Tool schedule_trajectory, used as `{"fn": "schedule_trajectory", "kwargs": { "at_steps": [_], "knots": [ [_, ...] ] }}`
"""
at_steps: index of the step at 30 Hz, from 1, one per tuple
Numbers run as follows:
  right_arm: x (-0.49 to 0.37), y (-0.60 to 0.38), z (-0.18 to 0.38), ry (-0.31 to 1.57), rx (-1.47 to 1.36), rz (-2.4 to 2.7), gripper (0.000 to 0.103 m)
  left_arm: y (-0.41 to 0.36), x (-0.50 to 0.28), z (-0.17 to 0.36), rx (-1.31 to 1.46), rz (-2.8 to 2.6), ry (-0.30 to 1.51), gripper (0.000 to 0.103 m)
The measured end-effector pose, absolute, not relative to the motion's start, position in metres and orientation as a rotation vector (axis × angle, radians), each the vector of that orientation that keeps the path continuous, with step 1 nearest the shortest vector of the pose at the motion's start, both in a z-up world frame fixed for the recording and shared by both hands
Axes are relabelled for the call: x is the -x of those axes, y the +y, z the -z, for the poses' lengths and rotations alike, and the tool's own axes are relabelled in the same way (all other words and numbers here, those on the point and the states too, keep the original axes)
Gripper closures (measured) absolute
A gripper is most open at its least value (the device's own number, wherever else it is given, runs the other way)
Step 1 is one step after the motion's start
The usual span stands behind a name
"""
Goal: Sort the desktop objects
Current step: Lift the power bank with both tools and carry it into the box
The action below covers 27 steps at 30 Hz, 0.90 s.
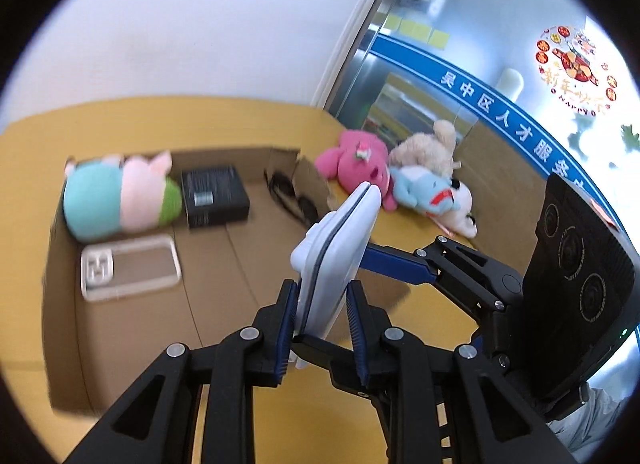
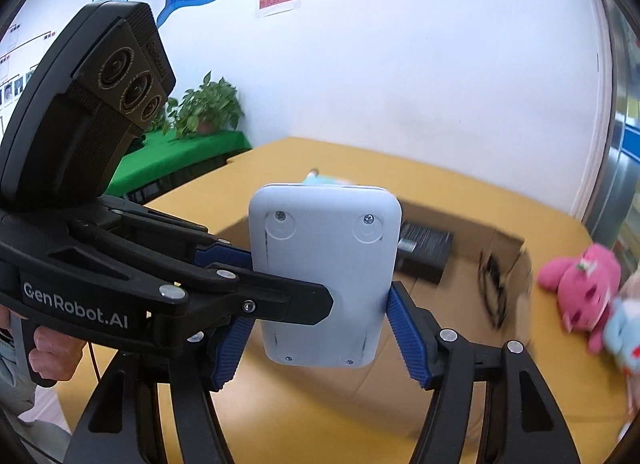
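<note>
A white flat device is held in the air above an open cardboard box. My left gripper is shut on its two flat faces. My right gripper has its blue pads against the device's side edges; the underside with screws faces this camera. In the box lie a pastel plush, a black box, sunglasses and a clear phone case. A pink plush, a beige plush and a blue plush lie on the yellow table to the right of the box.
The table meets a white wall at the back and a glass partition at the right. A potted plant on a green cloth stands beyond the table's left end. The person's hand holds the left gripper's handle.
</note>
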State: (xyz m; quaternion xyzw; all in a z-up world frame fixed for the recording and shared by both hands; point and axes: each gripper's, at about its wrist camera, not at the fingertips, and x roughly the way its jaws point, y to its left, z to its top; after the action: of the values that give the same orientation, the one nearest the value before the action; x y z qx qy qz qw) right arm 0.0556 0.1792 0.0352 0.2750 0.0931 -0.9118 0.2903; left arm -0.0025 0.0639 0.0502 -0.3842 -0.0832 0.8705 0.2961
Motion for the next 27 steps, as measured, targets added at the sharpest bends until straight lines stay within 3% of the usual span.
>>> {"fn": "schedule_trajectory", "kwargs": {
  "at_steps": [8, 20, 27],
  "knots": [
    [0.05, 0.182, -0.038, 0.166, -0.887, 2.39, 0.039, 0.059, 0.098, -0.034, 1.153, -2.239, -0.268, 0.079],
    [0.169, 0.184, 0.082, -0.073, -1.395, 2.209, 0.039, 0.057, 0.201, 0.086, 1.504, -2.042, -0.428, 0.079],
    [0.189, 0.182, 0.107, -0.136, -1.515, 2.175, 0.039, 0.055, 0.208, 0.1, 1.558, -2.059, -0.414, 0.073]
  ]
}}
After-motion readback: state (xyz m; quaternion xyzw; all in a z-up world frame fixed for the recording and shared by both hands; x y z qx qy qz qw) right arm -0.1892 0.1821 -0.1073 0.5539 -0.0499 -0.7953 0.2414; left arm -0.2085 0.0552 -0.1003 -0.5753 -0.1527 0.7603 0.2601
